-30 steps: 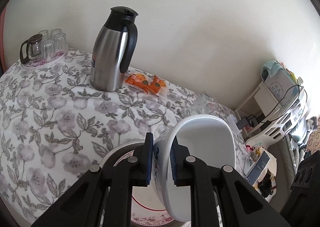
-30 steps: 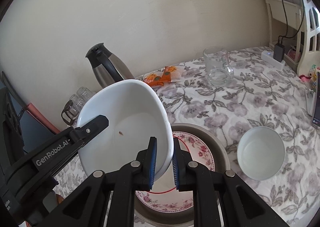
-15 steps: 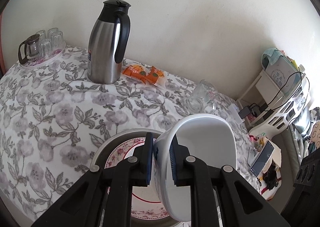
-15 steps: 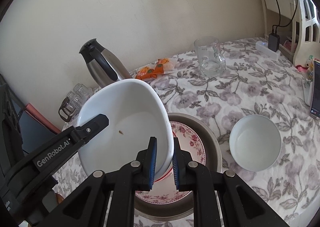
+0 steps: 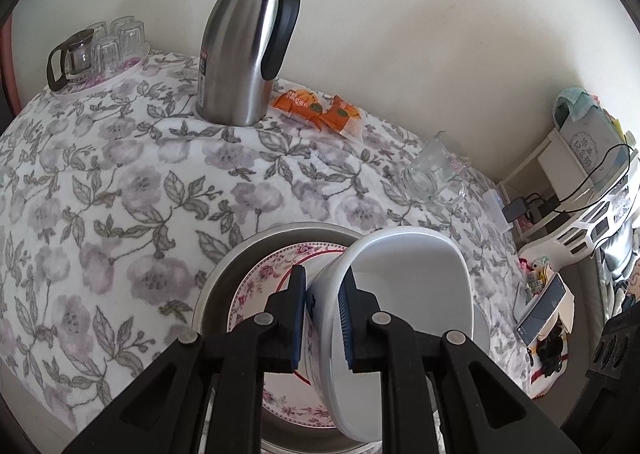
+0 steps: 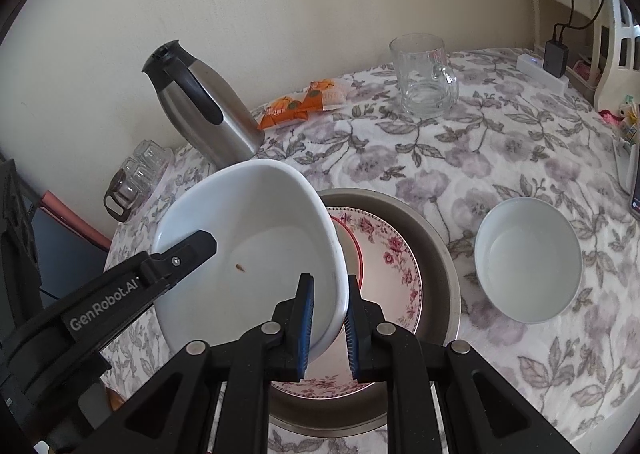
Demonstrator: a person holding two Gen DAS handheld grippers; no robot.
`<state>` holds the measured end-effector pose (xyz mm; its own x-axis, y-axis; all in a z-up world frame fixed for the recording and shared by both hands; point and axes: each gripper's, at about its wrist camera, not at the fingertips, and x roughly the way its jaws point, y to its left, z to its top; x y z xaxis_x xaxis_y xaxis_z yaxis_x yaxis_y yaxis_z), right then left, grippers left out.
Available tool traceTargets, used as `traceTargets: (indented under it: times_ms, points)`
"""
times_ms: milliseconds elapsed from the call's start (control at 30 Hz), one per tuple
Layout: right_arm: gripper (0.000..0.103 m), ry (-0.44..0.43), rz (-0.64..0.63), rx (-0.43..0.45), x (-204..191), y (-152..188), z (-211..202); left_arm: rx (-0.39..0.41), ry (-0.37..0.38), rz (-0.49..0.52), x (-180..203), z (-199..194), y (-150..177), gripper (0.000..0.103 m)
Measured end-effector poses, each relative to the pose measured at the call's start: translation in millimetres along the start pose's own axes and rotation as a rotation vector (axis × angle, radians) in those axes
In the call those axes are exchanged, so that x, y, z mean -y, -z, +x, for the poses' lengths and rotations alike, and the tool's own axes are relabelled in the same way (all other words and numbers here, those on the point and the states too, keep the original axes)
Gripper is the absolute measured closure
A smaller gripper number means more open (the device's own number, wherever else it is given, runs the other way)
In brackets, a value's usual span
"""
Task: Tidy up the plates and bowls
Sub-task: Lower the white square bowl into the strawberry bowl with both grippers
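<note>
Both grippers clamp the rim of one large white bowl (image 6: 256,238) from opposite sides. My left gripper (image 5: 322,318) is shut on its left wall, my right gripper (image 6: 328,324) on its right wall. The bowl (image 5: 408,306) hangs just above a rose-patterned plate (image 6: 394,254) that lies in a grey metal dish (image 6: 436,250). In the left wrist view the plate (image 5: 264,278) and dish (image 5: 228,266) show left of the bowl. A smaller white bowl (image 6: 528,258) sits on the cloth to the right of the dish. The left gripper's finger (image 6: 184,254) reaches over the bowl's far rim.
A floral cloth (image 5: 120,190) covers the table. At the back stand a steel thermos jug (image 5: 244,42), orange snack packets (image 5: 320,110), a glass mug (image 6: 424,74) and a tray of small glasses (image 5: 100,50). A white shelf with cables (image 5: 580,190) is beyond the right edge.
Both grippers have sunk with the large white bowl toward the plate and tipped further down. The table now fills more of each view. The grips have not changed.
</note>
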<state>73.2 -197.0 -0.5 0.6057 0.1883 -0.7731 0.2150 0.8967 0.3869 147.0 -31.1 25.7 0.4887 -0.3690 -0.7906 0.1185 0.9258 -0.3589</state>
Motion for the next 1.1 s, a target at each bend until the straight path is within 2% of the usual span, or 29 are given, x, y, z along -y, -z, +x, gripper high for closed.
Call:
traceTargets:
  times_ms: [700,1100]
  points:
    - [0.087,0.032,0.008,-0.051,3,1,21,-0.075,-0.002,-0.039,-14,21,5,0.087]
    - [0.087,0.046,0.005,-0.046,3,0,22,-0.104,-0.007,-0.061,-21,30,7,0.087]
